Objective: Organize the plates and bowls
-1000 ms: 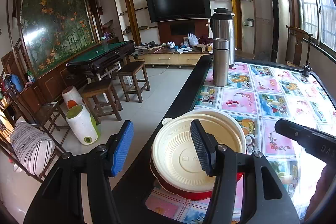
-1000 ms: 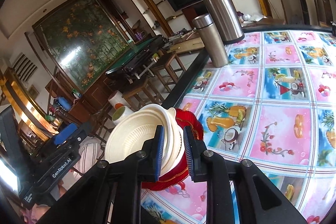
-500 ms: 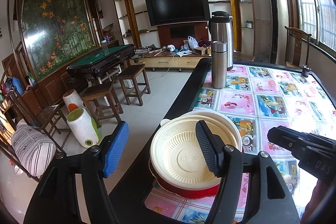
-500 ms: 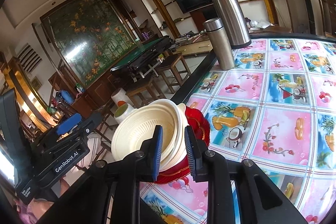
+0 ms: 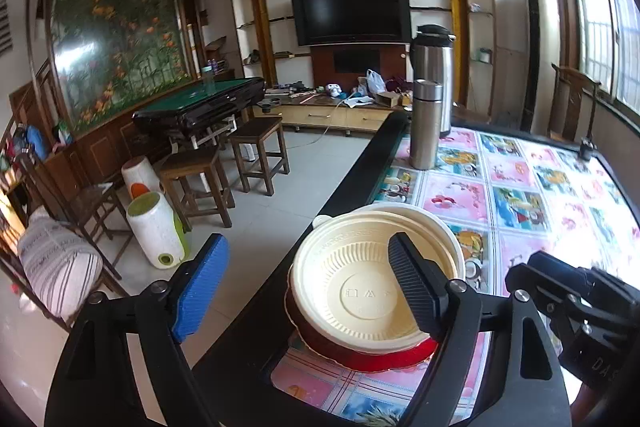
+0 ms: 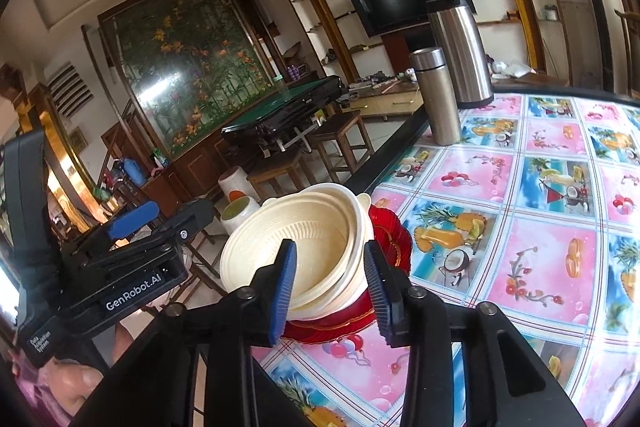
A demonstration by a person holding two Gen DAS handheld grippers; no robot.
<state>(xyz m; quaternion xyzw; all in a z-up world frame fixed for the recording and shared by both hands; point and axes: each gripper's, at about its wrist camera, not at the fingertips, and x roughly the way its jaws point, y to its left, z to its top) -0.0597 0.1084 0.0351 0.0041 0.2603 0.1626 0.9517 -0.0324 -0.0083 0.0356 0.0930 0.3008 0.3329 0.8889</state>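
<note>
Your right tongs (image 6: 330,281) stand spread, one finger to each side of the near rim of the cream bowls (image 6: 304,247); whether the pads touch the rim cannot be told, but they are not clamped on it. Your left tongs (image 5: 304,285) are spread wide and hold nothing: the blue pad hangs over the floor off the counter's edge, the black pad sits in front of the bowls in that view.

The bowls are nested, at least two, and rest on a red plate (image 6: 394,239) at the near corner of the counter (image 6: 540,211), close to its dark edge. The upper bowl sits tilted and off-centre in the one beneath it.

Judgement on progress: stacking is largely done, since every bowl and plate in view is gathered in this one pile. No other crockery shows on the patterned cloth. What may remain is squaring the tilted bowl and drawing the pile back from the edge.

Further along the counter stand a steel flask (image 6: 436,95) and, just behind it, a larger thermos jug (image 6: 460,47), well apart from the pile.
</note>
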